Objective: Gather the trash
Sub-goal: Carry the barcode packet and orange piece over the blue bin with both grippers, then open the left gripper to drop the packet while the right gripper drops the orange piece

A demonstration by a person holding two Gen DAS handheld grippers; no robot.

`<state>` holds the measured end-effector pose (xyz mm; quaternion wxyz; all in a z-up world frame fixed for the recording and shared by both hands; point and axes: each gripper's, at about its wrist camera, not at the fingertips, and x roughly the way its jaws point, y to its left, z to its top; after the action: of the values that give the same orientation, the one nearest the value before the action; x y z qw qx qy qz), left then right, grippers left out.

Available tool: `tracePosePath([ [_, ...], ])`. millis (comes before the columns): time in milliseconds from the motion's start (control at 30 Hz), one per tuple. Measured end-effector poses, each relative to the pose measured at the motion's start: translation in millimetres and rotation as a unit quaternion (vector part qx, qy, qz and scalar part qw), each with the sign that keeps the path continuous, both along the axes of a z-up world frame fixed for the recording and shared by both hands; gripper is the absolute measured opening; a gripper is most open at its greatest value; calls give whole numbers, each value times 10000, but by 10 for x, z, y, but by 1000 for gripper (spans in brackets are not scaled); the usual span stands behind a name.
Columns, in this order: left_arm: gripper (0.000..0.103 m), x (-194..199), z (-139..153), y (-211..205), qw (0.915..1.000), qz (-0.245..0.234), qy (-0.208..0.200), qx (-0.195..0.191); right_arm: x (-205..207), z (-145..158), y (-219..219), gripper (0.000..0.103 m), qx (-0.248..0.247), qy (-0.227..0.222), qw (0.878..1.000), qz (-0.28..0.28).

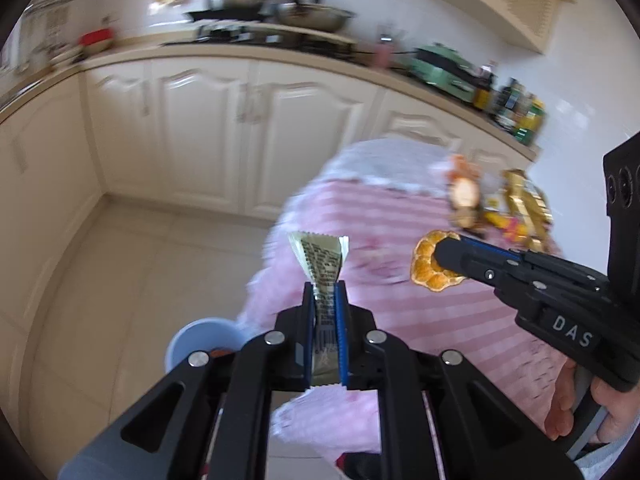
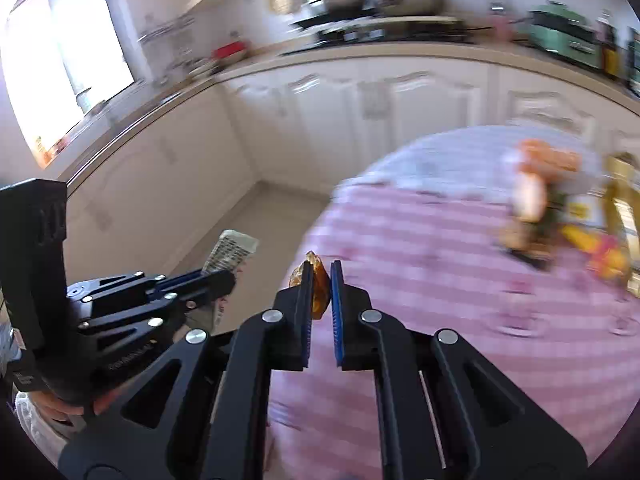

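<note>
Over pink tablecloth [image 1: 420,320] | left gripper [image 1: 325,292] jaws grip wrapper [image 1: 320,258], print unreadable | right gripper [image 2: 320,276] jaws grip, probably, orange peel [image 2: 318,280], "DAS"

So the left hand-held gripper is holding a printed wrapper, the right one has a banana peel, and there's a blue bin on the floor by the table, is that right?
Not quite. The right hand-held gripper holds an orange peel, not a banana peel, as the left wrist view shows. The rest stands: the left hand-held gripper holds the printed wrapper, and a blue bin stands on the floor by the table.
</note>
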<state>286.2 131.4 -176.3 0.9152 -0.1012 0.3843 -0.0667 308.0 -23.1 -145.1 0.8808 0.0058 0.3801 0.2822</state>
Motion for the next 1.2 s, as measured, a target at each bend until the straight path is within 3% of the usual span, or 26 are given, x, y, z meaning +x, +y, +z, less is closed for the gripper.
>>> tracePosePath([
  [133,9,-34,-196,459,9990,376,215,92,63,-183,683,9,-83,115,9988,467],
  [333,9,132,-609,963,9952,714,657,123,239,-569,1341,9,-337,215,9970,667],
  [600,11,524,-1051,1107,9915,723,1085,-3,461,-878,1505,9,-416,346,9970,556],
  [700,21,627,-1128,1101,9908,702,1159,-57,500,-942,1470,9,-436,379,9971,499],
  [800,23,663,-1166,1102,9909,656,1174,-79,527,-986,1496,9,-451,410,9971,456],
  [933,39,636,-1194,1174,9889,860,1212,3,554,-1020,1518,9,-470,459,9968,448],
  [1200,40,454,-1156,1472,9830,1358,1230,-127,552,-1088,1677,9,-536,532,9955,571],
])
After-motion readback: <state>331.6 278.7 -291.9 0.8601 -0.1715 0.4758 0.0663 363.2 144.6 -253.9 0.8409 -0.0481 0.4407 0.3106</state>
